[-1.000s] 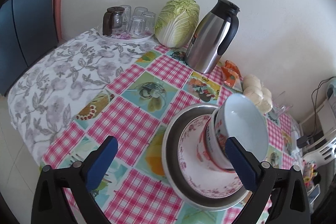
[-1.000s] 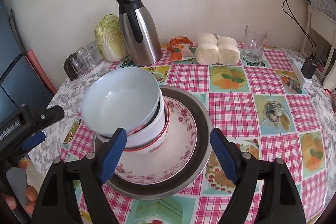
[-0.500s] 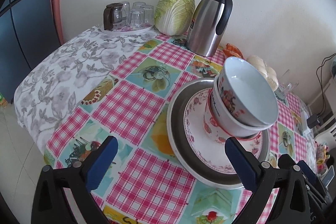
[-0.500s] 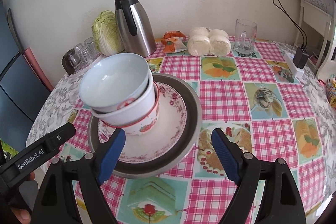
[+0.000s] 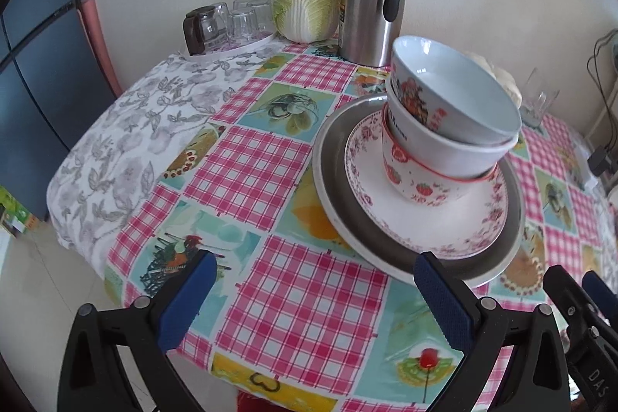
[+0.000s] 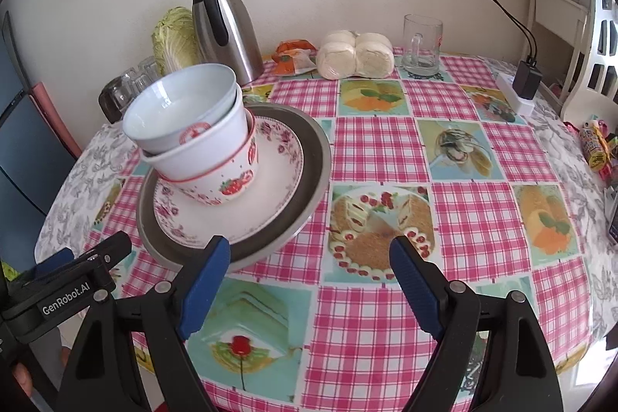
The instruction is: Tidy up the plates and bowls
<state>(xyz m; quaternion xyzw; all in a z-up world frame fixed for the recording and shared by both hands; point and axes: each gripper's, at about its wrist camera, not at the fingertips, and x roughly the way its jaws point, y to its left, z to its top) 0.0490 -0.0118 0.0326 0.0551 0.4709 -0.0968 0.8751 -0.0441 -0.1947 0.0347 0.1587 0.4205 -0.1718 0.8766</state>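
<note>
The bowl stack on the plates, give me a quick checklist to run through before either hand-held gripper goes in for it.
1. Left hand-held gripper empty, jaws wide: ok.
2. Right hand-held gripper empty, jaws wide: ok.
3. Stack sits level: not ok. The top bowl leans in the middle bowl, which tilts in the strawberry bowl.
4. Base settled: ok. The floral plate lies inside the grey plate, flat on the tablecloth.
5. Room beside the stack: ok. The thermos and the glass mug stand apart, near the wall.
6. Bowls stuck together: cannot tell.
</note>
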